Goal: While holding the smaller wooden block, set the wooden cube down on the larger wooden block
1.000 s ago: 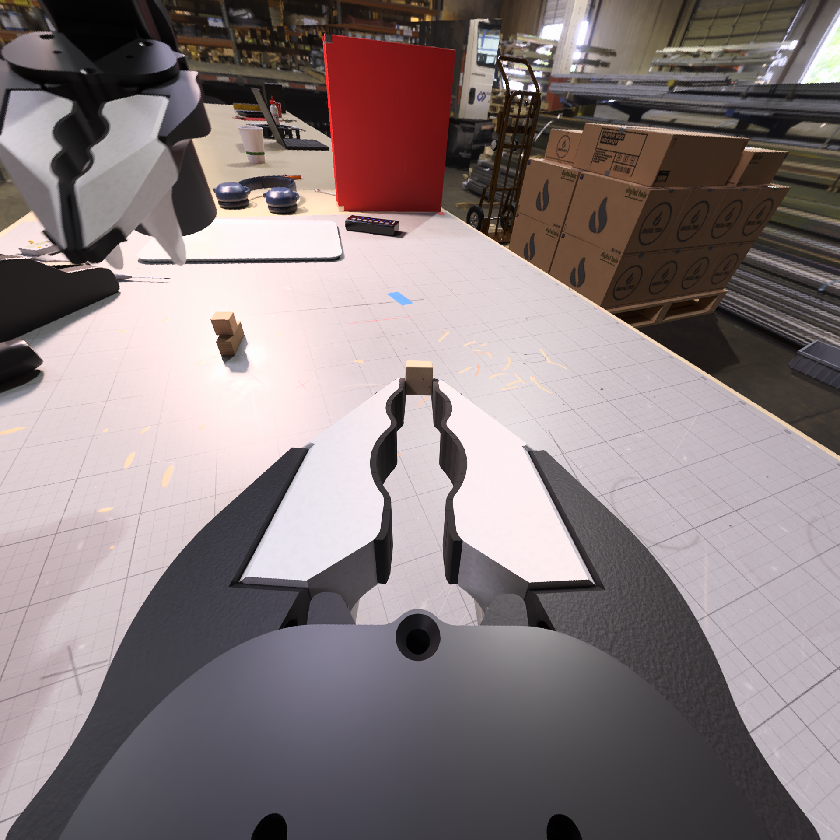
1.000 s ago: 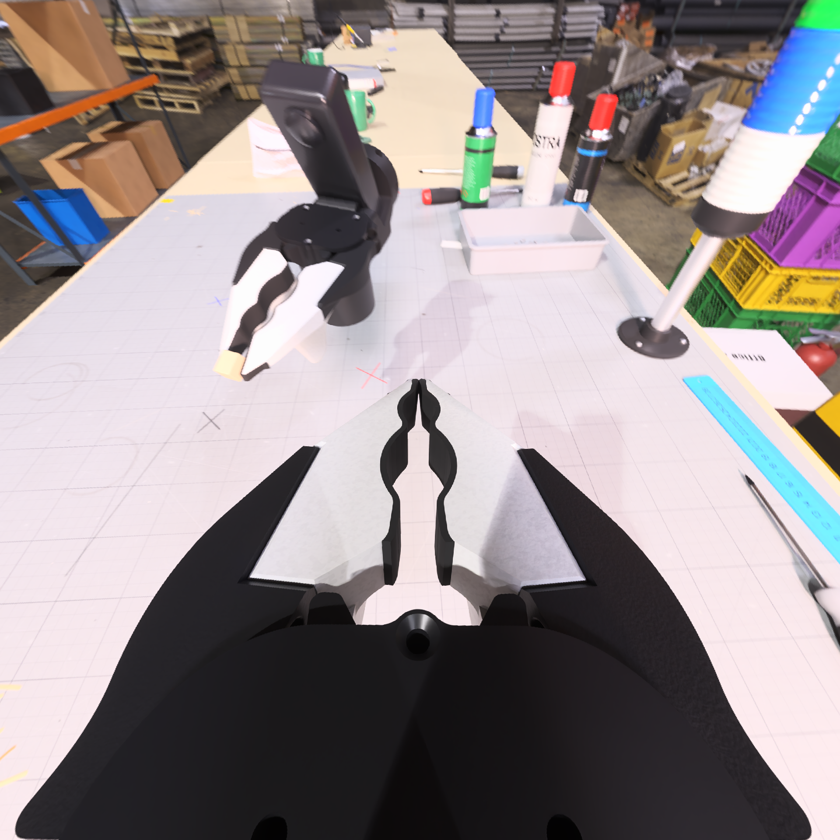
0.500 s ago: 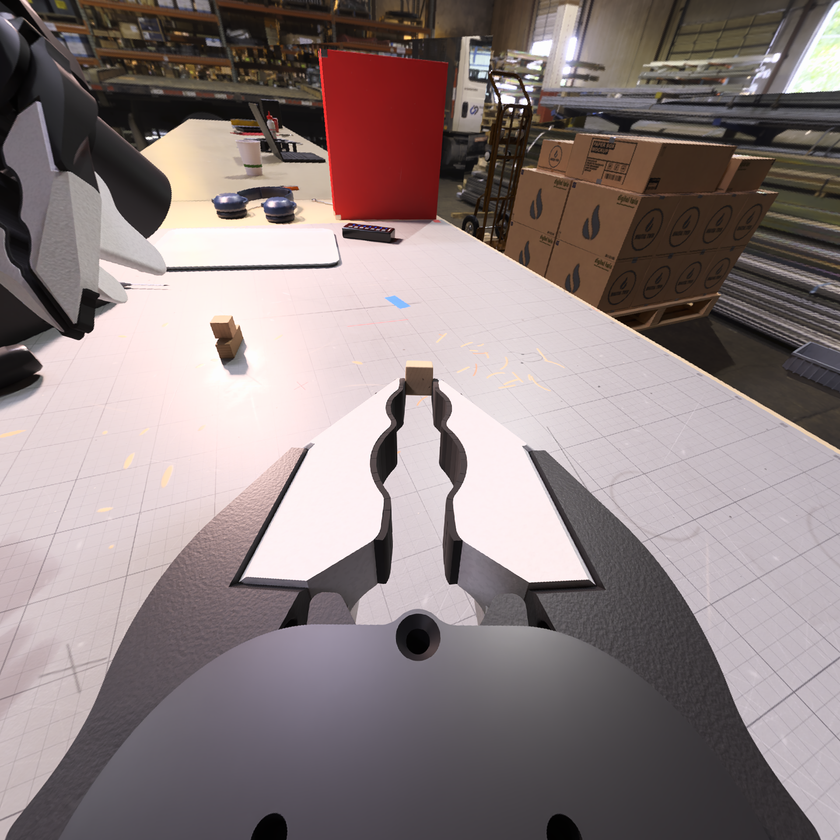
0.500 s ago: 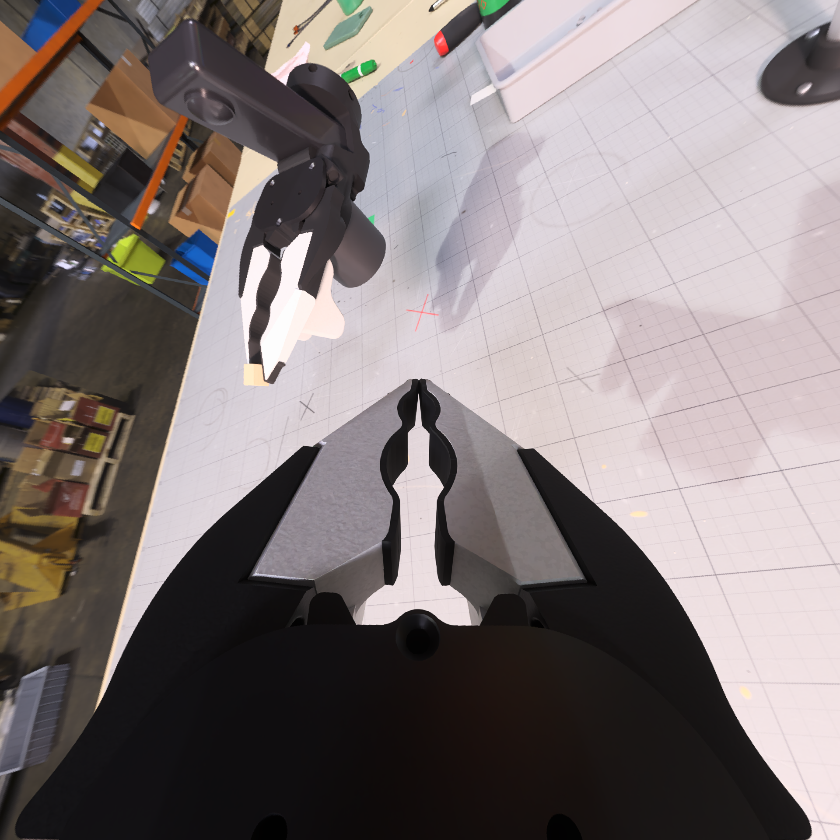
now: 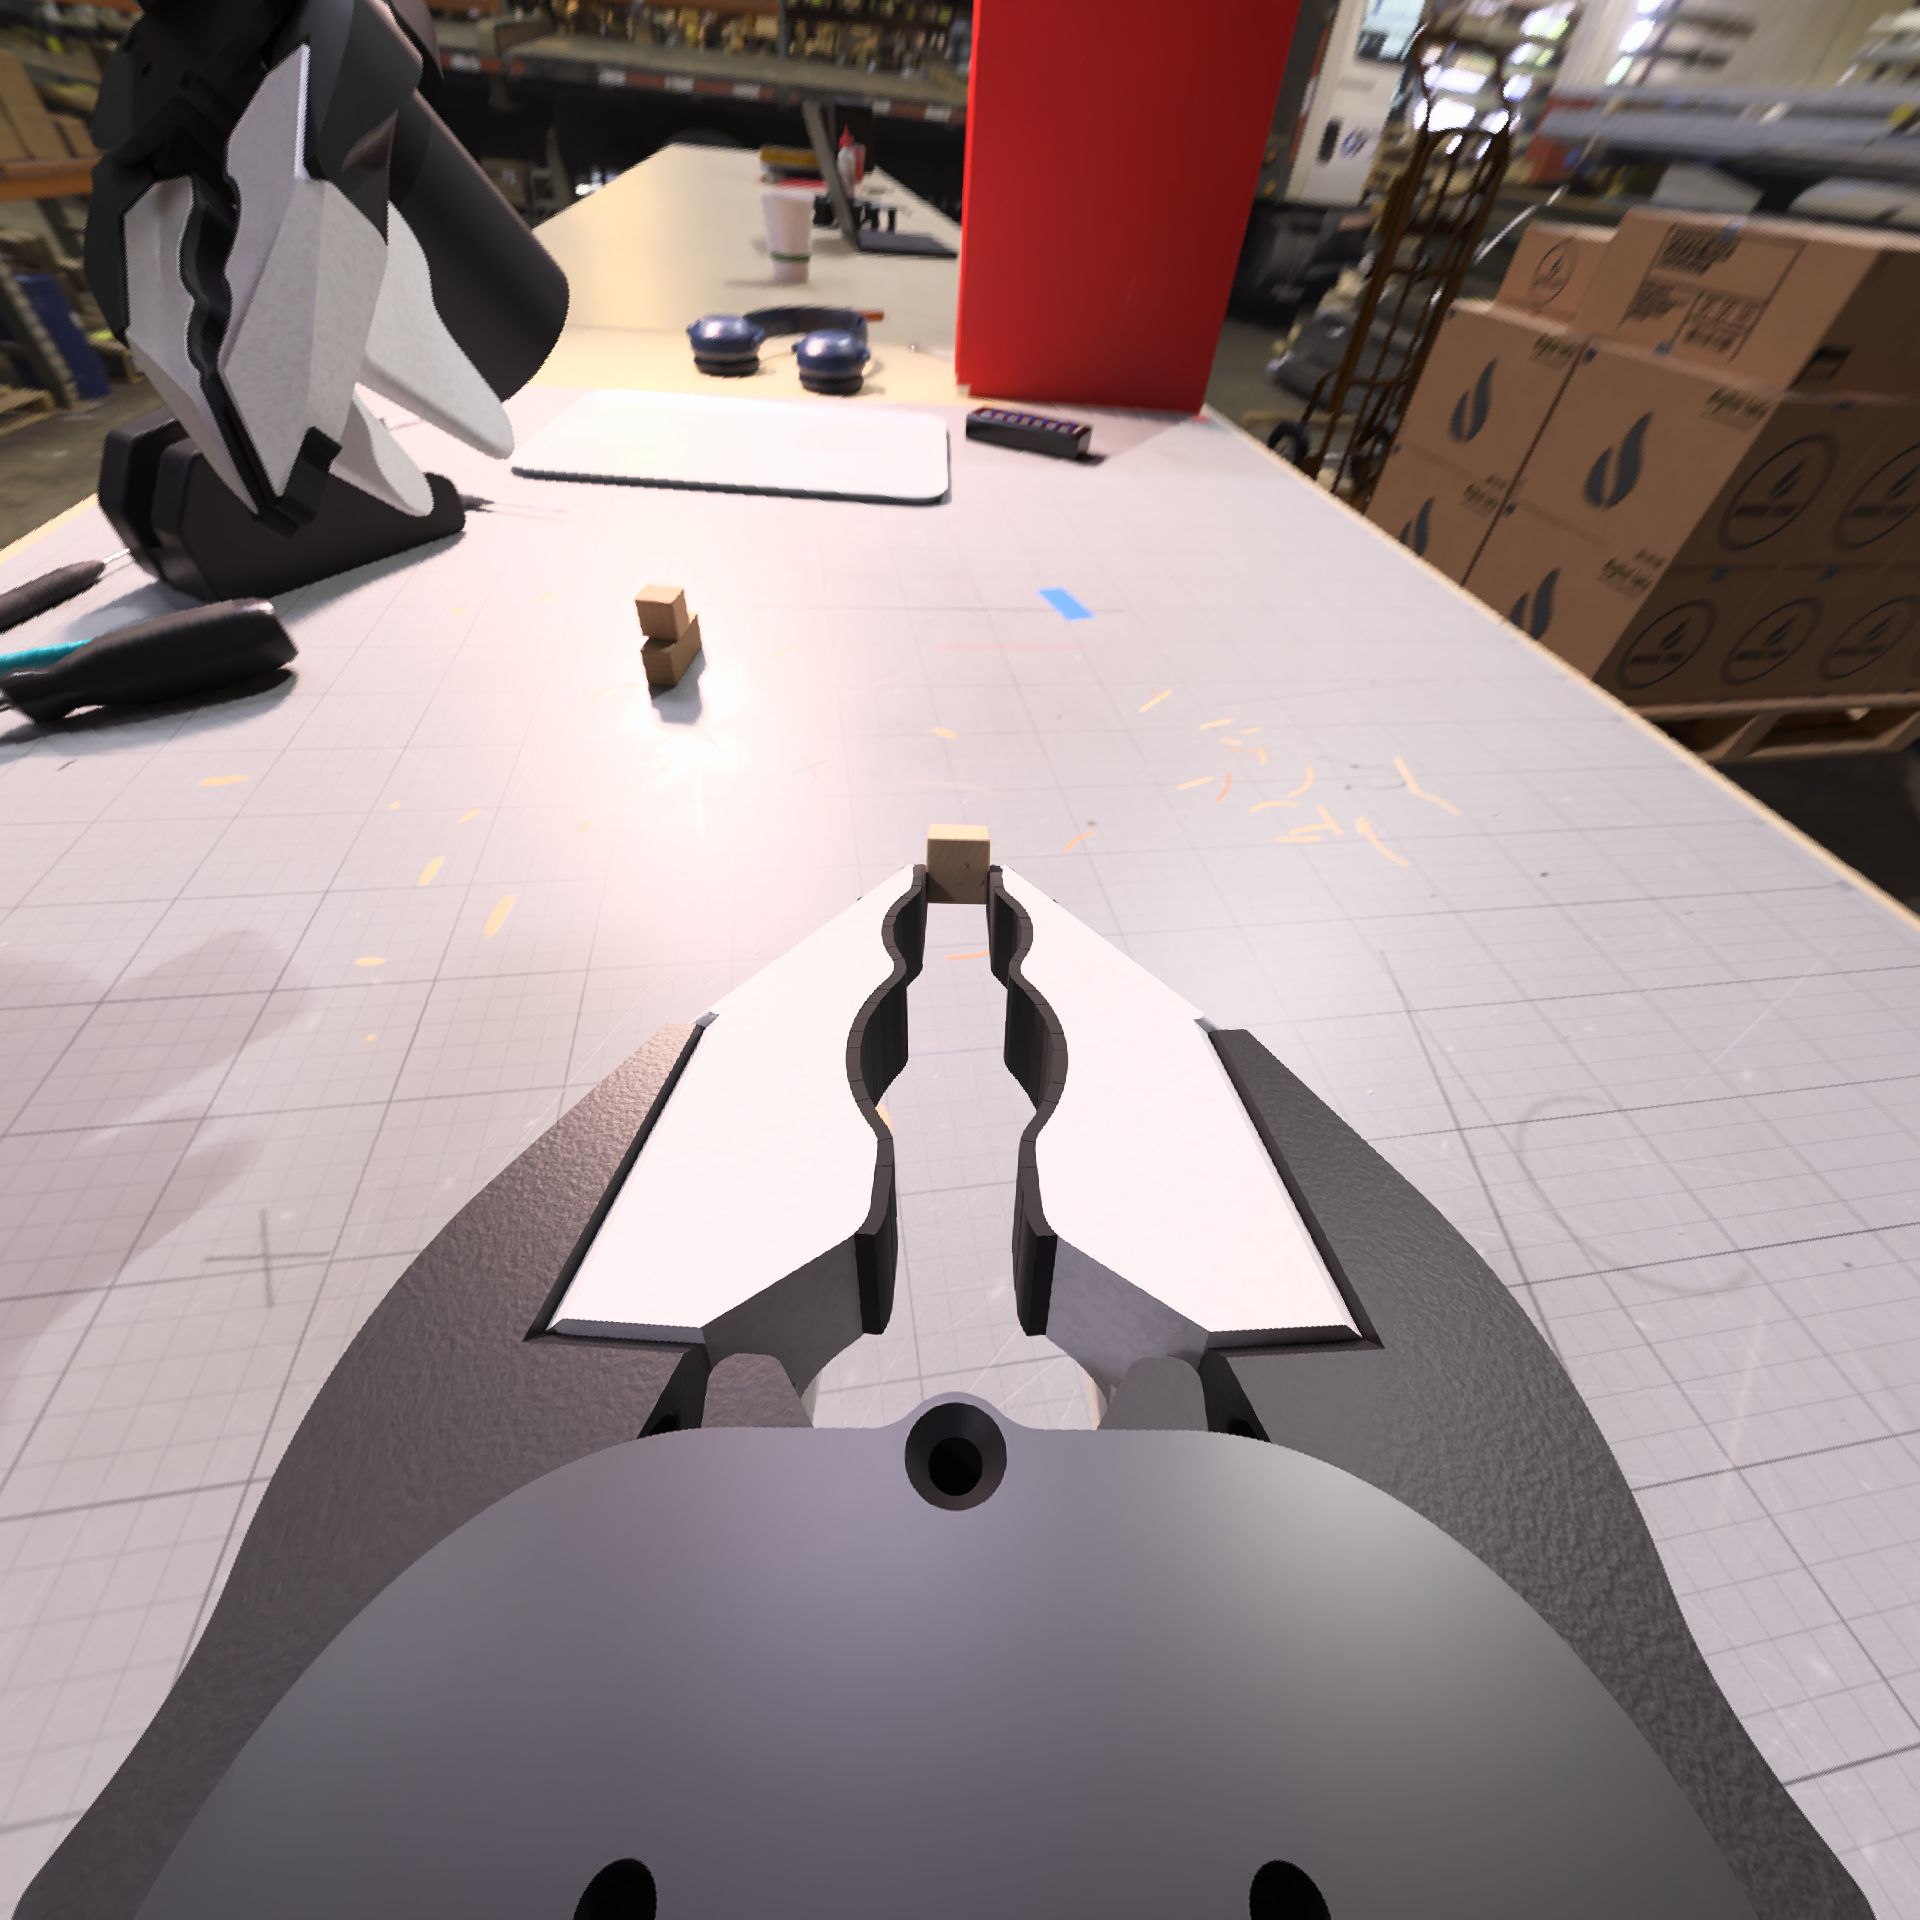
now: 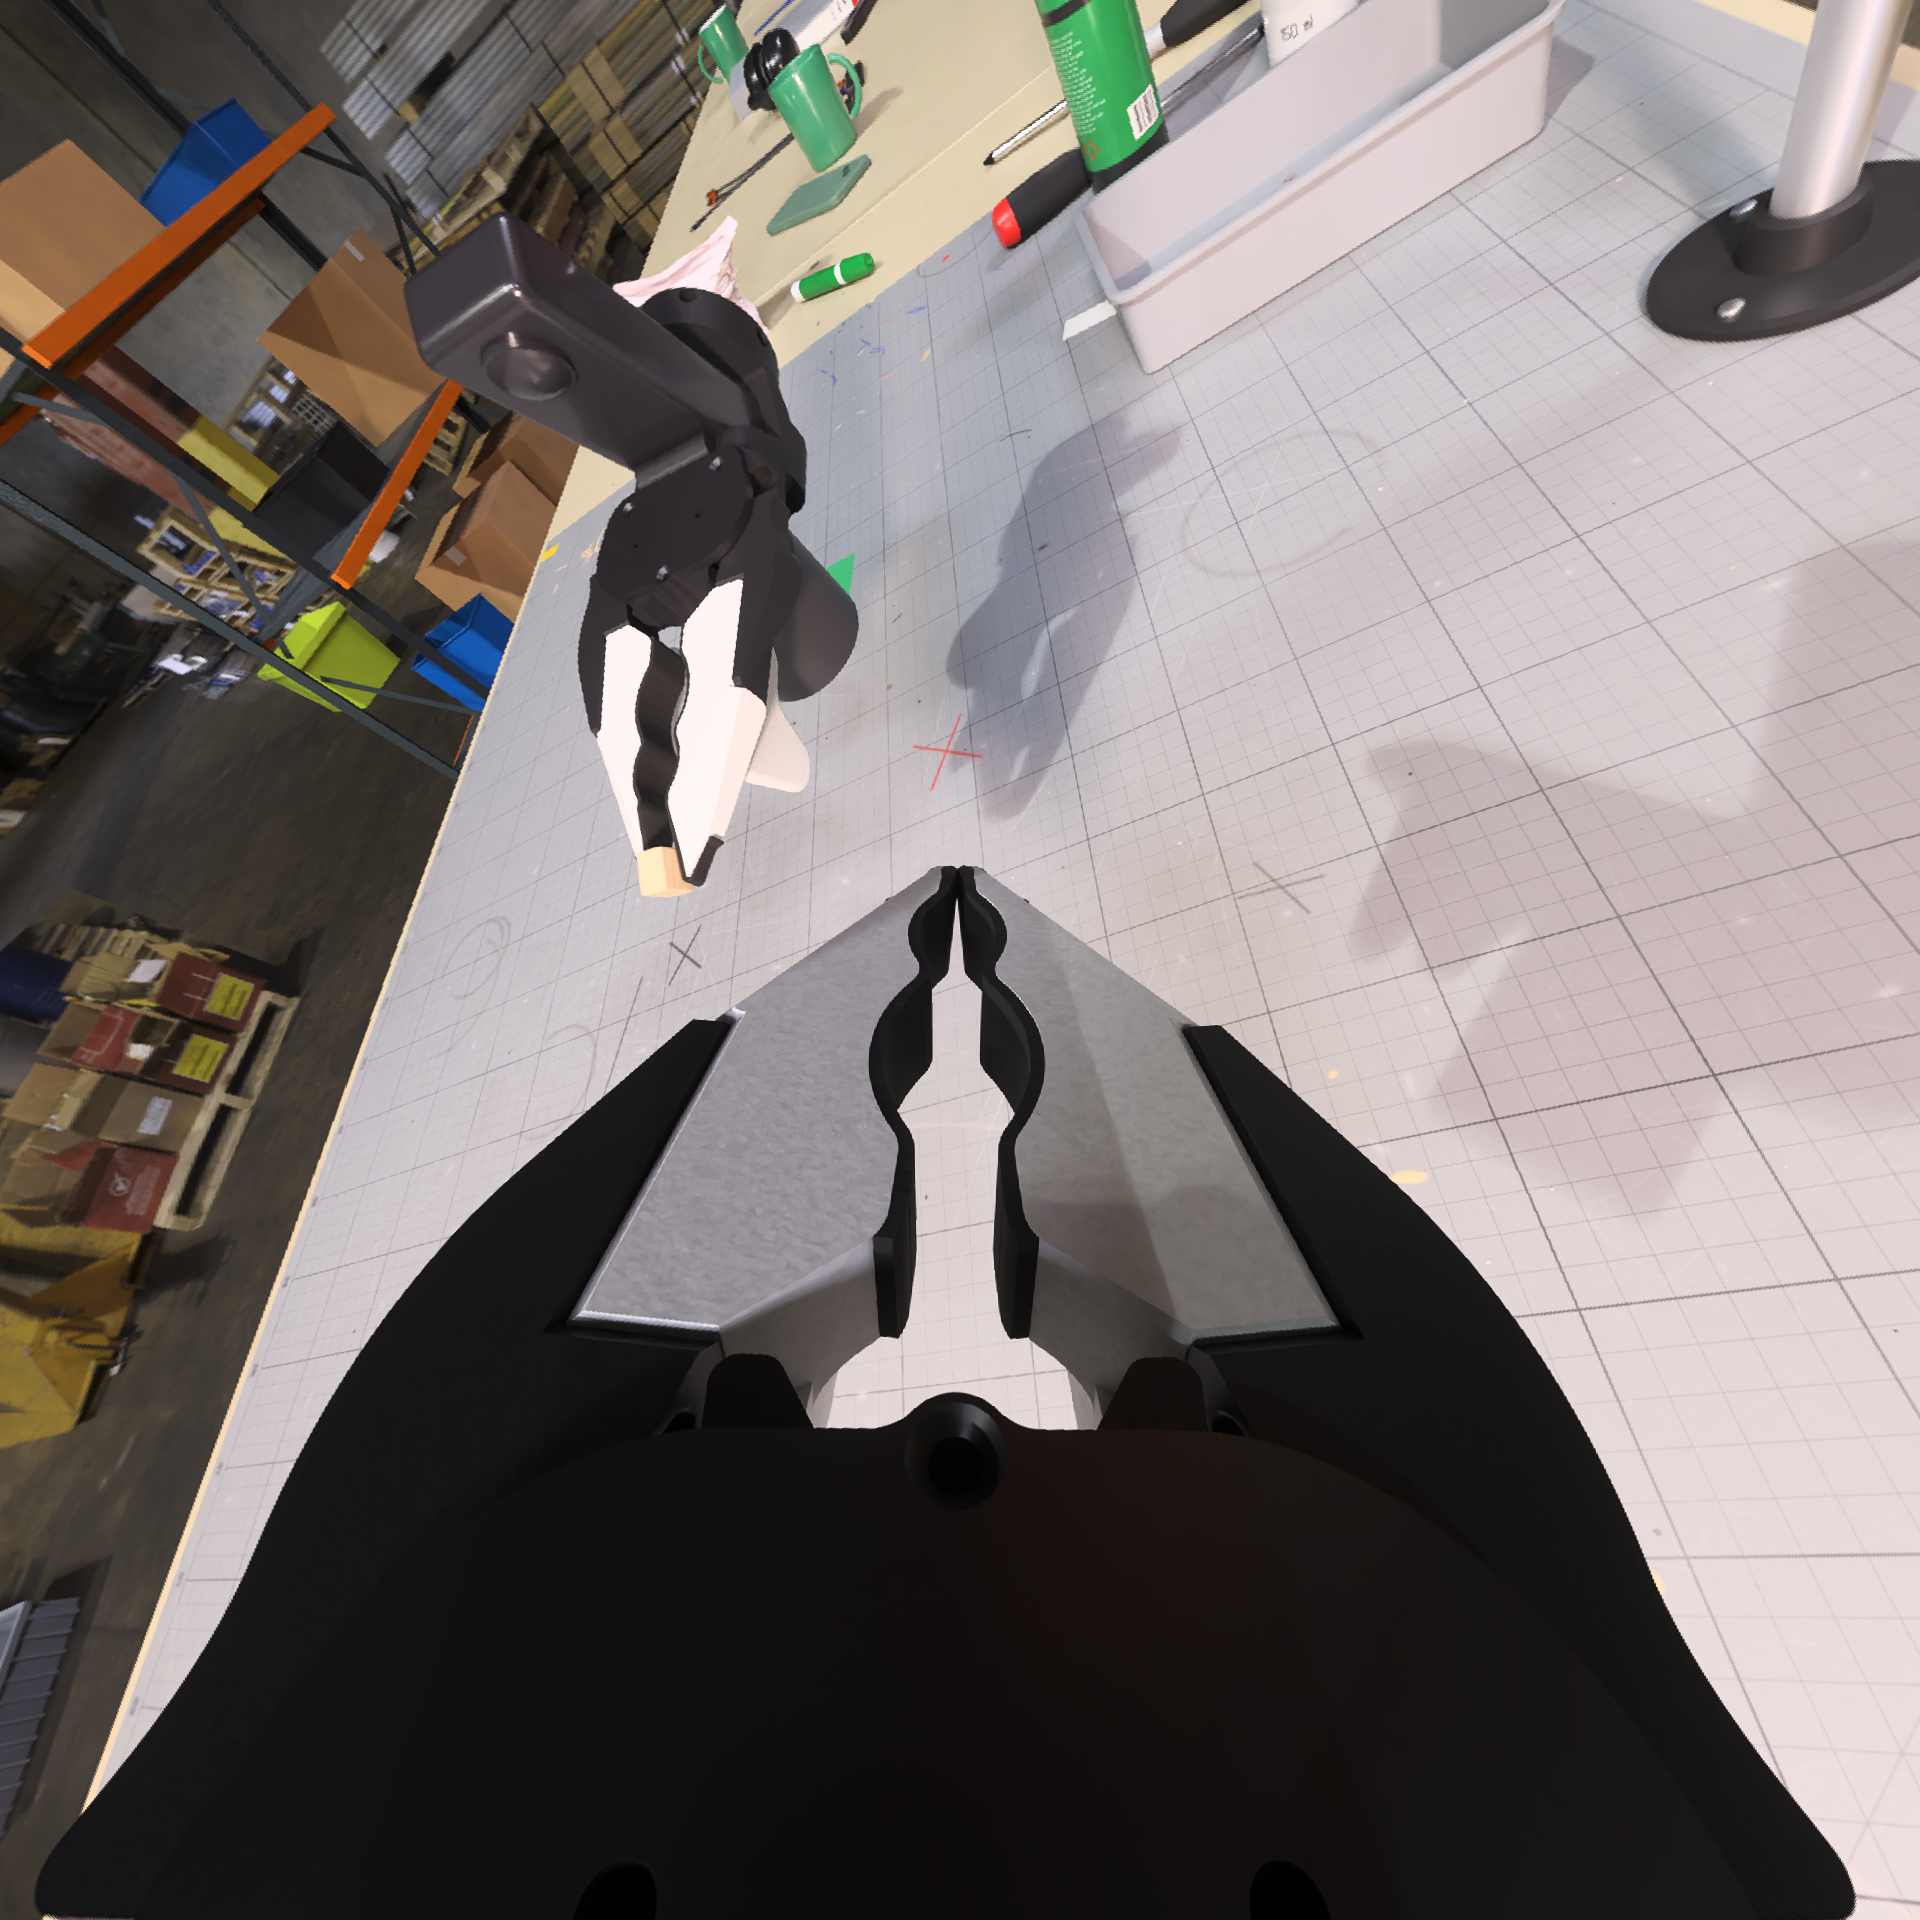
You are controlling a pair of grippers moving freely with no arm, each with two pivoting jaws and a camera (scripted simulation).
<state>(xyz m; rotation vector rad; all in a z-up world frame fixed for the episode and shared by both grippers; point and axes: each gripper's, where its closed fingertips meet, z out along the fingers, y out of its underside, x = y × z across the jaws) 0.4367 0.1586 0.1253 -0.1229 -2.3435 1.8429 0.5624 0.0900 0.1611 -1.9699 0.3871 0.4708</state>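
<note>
My left gripper [image 5: 957,885] is shut on the smaller wooden block [image 5: 957,860], pinched at its fingertips above the table. It also shows in the right wrist view [image 6: 681,862], with the block [image 6: 661,873] at its tips. Farther off to the left, a wooden cube [image 5: 661,610] sits on the larger wooden block [image 5: 673,661] on the table. My right gripper [image 6: 956,878] is shut and empty. In the left wrist view it [image 5: 286,488] hangs at the upper left, above and left of the stack.
A white mat [image 5: 732,447], headphones [image 5: 784,348], a red panel [image 5: 1101,197] and a black stand [image 5: 260,530] lie beyond the stack. The table edge and cardboard boxes [image 5: 1704,468] are at right. A grey tray [image 6: 1320,166] and a pole base [image 6: 1787,249] show in the right wrist view.
My right gripper has tilted and rolled, so its view now looks down across the table's left edge. It stays shut and empty. My left gripper still holds the block; the stack has not moved.
</note>
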